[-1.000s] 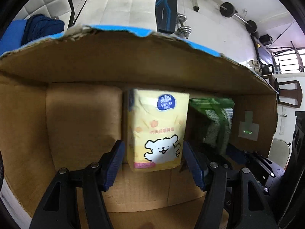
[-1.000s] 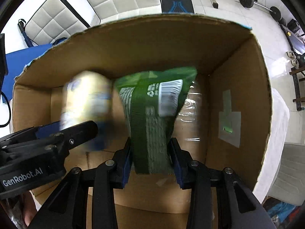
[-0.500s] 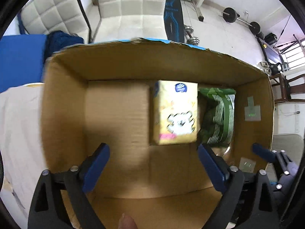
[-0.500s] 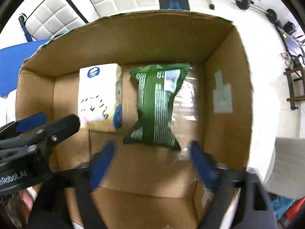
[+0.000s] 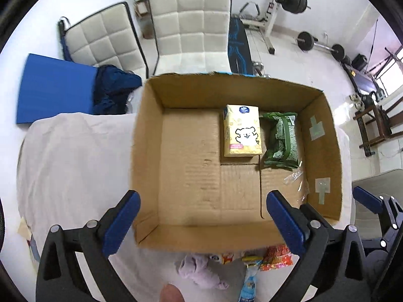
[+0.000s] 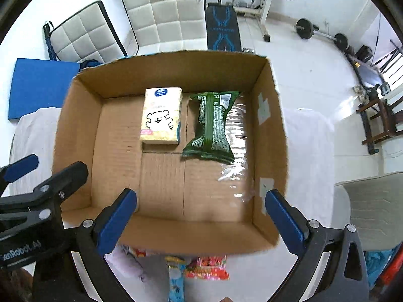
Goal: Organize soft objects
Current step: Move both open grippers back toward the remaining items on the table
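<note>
Box (image 5: 148, 151) left half bare | packs (image 5: 241, 133) far-right | tools (image 5: 204, 216) (image 6: 201, 214) agape

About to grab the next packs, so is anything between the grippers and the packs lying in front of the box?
Partly. The box's near wall hides the packs' far ends, but their near parts lie uncovered on the cloth below both open grippers, left and right. Nothing else visible blocks them.

You work in a home gym room. Behind the cardboard box (image 5: 234, 236) stand a weight bench (image 5: 236, 47), barbells (image 5: 320, 46) and padded chairs (image 5: 191, 27).
</note>
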`<state>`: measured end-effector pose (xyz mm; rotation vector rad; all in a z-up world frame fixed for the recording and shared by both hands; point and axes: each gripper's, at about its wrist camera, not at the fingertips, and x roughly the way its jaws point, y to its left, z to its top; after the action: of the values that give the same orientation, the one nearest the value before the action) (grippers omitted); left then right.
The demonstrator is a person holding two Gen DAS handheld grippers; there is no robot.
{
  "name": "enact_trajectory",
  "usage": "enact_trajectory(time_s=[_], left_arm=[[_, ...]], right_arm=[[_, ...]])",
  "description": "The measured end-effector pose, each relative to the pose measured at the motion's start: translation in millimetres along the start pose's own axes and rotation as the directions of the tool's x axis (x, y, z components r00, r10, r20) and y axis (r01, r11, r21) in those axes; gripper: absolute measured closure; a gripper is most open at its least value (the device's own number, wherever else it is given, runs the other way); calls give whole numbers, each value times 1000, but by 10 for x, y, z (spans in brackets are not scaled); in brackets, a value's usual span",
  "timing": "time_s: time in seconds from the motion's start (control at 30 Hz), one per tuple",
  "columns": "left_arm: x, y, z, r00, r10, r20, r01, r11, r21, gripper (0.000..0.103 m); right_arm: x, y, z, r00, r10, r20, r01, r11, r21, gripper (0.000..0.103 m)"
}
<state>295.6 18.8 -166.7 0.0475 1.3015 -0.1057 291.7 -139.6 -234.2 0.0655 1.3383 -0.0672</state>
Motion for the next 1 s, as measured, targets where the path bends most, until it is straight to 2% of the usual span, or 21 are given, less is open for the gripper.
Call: enact_trajectory(time_s=[0.13, 0.33, 0.5, 0.63, 0.7, 0.87, 1.0], left_arm=[[-267, 3, -169, 999, 0, 44, 0, 1000, -17, 1], [-601, -3, -404, 997, -19, 81, 22, 999, -34, 0], [-697, 43, -633, 997, -7, 77, 11, 999, -48, 0], [-479, 106, -895, 1000, 9, 9, -9, 998, -68, 0], [-260, 145, -1039, 999, 12, -50, -16, 996, -84, 0], [285, 242, -1317, 984, 7, -180, -31, 991, -130, 0], [667, 292, -1468, 970, -1, -241, -41, 985, -167, 0]], right_arm=[[-340, 9, -211, 999, 12, 38, -13, 1000, 6, 0], [-680, -11, -480, 995, 77, 57, -78, 997, 22, 0], [-781, -134, -720, 993, 109, 34, -111, 992, 57, 0], [-636, -260, -964, 994, 108, -17, -106, 991, 84, 0], [-455, -321, -1085, 993, 103, -60, -97, 990, 98, 0], [18, -401, -1295, 985, 81, -154, -64, 992, 112, 0], [362, -420, -1396, 977, 67, -204, -44, 992, 115, 0]])
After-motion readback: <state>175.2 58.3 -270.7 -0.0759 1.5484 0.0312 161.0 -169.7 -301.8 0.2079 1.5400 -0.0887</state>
